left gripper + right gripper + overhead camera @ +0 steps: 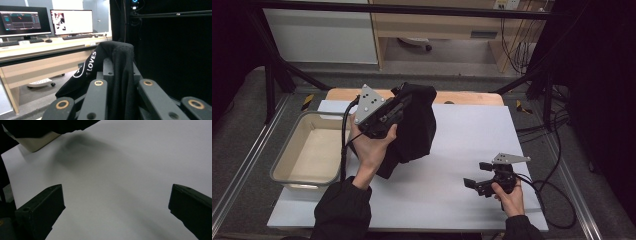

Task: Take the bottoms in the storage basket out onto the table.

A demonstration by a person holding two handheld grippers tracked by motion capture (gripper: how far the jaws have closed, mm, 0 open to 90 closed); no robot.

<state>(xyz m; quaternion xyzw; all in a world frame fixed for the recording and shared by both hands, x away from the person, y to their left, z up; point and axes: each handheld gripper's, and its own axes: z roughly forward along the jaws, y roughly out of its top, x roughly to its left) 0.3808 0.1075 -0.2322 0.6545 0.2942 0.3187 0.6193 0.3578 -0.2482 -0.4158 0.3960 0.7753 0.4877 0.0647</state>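
A black garment [417,125] hangs in the air over the white table top [472,135], held up by my left gripper [404,97], which is shut on a fold of it. In the left gripper view the cloth [120,75] runs between the two jaws and drapes over them; white lettering [91,63] shows on a dangling part. My right gripper [469,184] rests low near the table's front right, pointing left. Its jaws stand wide apart in the right gripper view [116,202], with bare white surface between them.
A beige tray [292,145] sits at the table's left edge, beside the left forearm. Cables [557,200] trail off the table's right side. Black frame bars [402,9] cross at the back. A desk with monitors [71,21] stands beyond the table.
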